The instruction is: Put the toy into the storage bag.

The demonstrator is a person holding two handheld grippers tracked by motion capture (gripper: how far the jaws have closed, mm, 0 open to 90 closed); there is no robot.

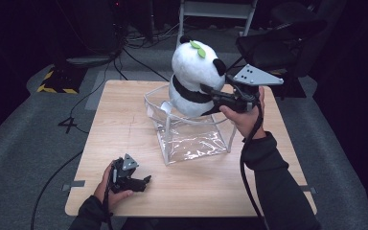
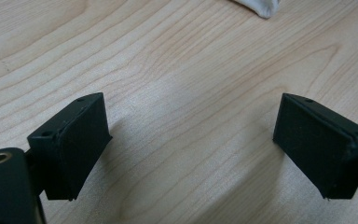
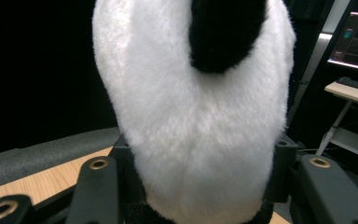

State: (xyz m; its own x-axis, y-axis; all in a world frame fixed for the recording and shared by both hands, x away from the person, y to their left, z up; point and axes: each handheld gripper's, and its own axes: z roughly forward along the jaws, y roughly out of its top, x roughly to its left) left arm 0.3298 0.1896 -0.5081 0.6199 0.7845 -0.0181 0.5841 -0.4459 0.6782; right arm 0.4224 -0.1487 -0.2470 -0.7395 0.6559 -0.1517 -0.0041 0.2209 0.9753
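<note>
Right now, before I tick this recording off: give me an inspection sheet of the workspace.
Surface: wooden table, bare light boards.
Job's things: plush panda held above clear plastic bag, which stands open on the table.
Clutter: nothing seen.
Grippers: right claw clamped on the panda; left claw open, resting on the table near the front edge.
Cables: one black cable along the right sleeve; others on the floor.
Surroundings: grey carpet, white frame, dark room.
</note>
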